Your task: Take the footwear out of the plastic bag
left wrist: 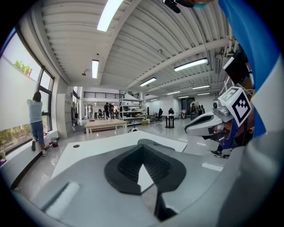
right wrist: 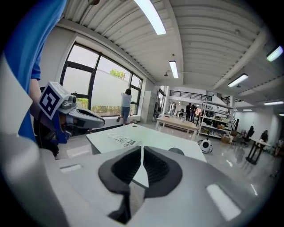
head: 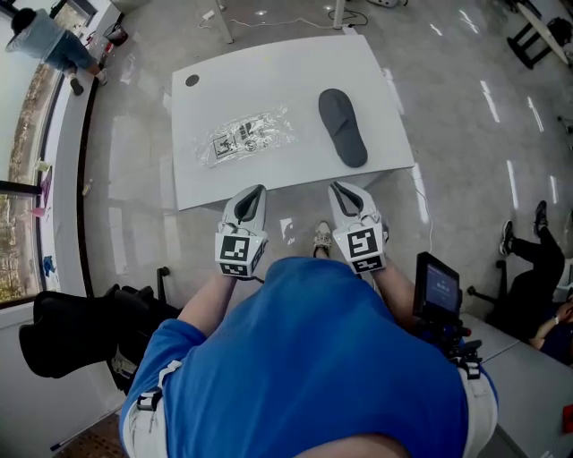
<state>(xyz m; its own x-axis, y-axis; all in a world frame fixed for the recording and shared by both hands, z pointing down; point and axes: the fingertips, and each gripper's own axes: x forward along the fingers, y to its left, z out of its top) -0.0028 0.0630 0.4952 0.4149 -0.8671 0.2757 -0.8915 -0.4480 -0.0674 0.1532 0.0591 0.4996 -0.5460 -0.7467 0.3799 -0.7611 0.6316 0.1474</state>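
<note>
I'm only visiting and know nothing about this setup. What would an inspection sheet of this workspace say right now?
Surface: white table.
Job's things: plastic bag lies flat on the table's left; gray slipper lies apart on its right, outside the bag.
Clutter: small dark round spot near the far left corner.
Grippers: left gripper and right gripper held near the person's body, jaws together, empty.
Cables: thin cable on the floor beyond the table.
Surroundings: person at the window; seated person at right.
</note>
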